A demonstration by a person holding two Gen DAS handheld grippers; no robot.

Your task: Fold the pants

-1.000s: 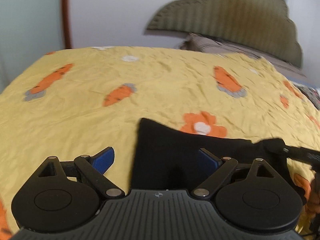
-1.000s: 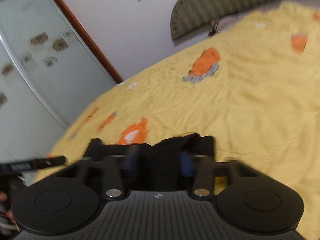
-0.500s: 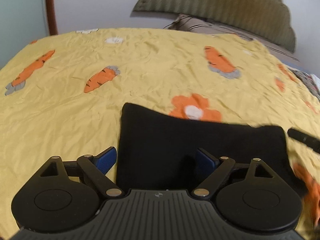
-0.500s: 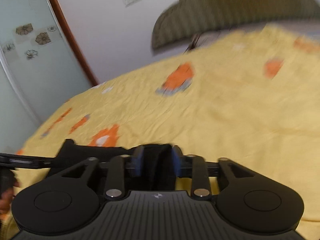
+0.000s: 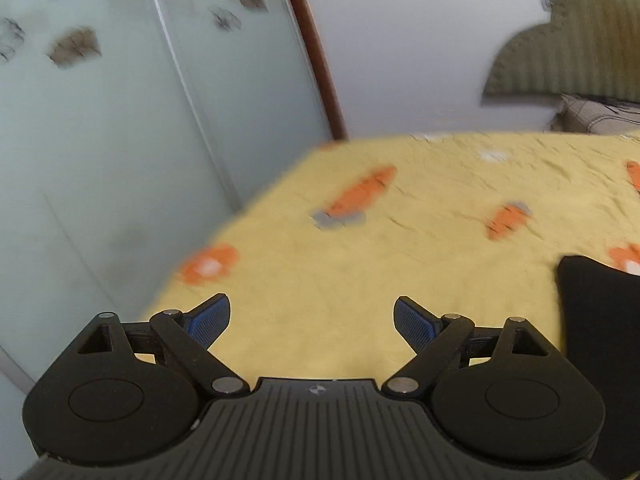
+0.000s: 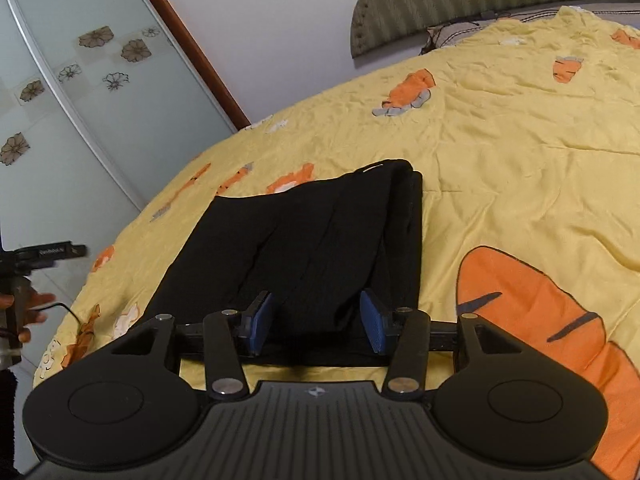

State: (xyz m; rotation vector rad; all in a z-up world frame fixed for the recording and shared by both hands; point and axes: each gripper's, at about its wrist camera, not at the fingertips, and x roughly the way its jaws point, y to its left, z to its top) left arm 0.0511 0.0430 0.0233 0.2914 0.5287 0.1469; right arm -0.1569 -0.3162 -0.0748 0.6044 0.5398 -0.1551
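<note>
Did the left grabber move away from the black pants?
Yes. The left gripper has swung left: the black pants that lay between its open jaws are now at the right edge, and the glass door fills the left.

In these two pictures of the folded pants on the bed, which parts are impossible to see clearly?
- Black pants, left wrist view: only one corner shows; the picture's right edge cuts off the rest.
- Pants' near edge, right wrist view: the right gripper covers it.
- Yellow bedspread, left wrist view: its carrot prints are blurred.
- Person's hand, right wrist view: cut off by the left edge, so what it holds is unclear.
</note>
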